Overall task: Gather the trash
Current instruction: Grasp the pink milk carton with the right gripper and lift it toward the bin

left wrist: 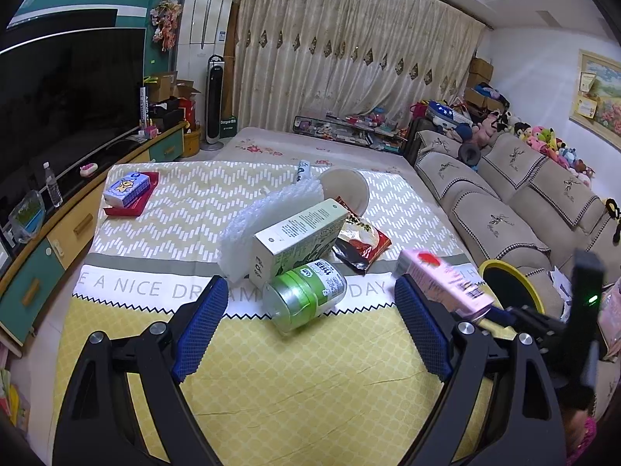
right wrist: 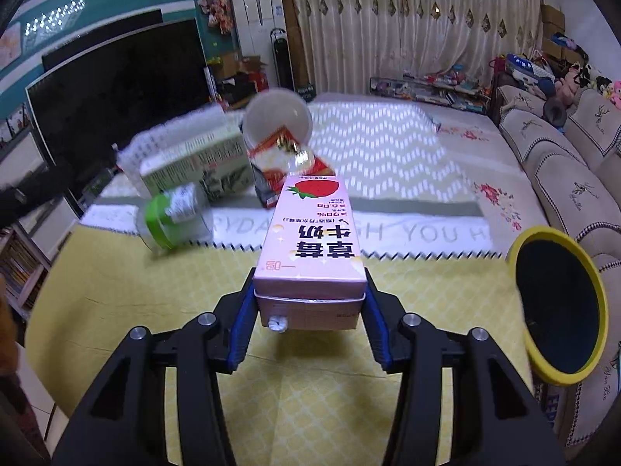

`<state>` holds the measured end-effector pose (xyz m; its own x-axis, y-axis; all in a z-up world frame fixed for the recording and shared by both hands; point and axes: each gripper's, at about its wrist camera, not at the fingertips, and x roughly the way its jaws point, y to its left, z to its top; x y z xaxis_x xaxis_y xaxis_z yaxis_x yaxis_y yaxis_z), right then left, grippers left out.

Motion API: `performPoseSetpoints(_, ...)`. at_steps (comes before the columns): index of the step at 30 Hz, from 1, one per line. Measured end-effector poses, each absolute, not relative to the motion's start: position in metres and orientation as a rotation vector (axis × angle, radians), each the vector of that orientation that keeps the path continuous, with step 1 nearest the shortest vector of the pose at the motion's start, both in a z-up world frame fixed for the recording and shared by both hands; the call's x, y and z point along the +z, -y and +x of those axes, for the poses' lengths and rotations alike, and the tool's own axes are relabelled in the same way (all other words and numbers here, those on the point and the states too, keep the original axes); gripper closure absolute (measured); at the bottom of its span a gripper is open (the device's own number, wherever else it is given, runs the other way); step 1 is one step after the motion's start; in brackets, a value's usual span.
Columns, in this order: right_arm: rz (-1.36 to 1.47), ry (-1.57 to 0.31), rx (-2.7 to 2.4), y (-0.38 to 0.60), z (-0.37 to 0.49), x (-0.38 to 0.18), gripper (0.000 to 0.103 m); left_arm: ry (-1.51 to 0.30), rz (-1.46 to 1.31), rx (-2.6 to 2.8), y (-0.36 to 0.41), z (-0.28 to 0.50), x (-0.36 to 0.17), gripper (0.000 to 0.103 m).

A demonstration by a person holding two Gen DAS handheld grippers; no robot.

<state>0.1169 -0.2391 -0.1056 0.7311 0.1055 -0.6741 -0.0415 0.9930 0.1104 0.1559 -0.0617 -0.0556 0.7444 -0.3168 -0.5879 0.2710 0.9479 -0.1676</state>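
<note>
While clamped, milk carton (right wrist: 310, 240) lengthwise forward.

We see a yellow cloth (left wrist: 291, 380) covering the table, its near edge bare, leaving open room for a gripper. Toward the middle, a cluster blocks the way: a green bottle (left wrist: 306, 295) on its side, a white-green box (left wrist: 299, 240) just behind it, bubble wrap (left wrist: 268, 213), a red packet (left wrist: 363, 242) and a bowl (left wrist: 345, 190). At the right edge stands a yellow-rimmed bin (right wrist: 559, 306), its mouth unobstructed.
</note>
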Motion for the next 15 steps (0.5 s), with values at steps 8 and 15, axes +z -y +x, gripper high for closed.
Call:
performPoseSetpoints(8,0.116,-0.683,0.116,0.257,0.102,-0.075,0.056,-0.66,-0.061,-0.33,0.067,0.156,-0.059,0.017)
performPoseSetpoints(15,0.134,-0.656,-0.008,0.303,0.089,-0.069,0.056,-0.673,-0.05,-0.338,0.073,0.157,-0.062,0.017)
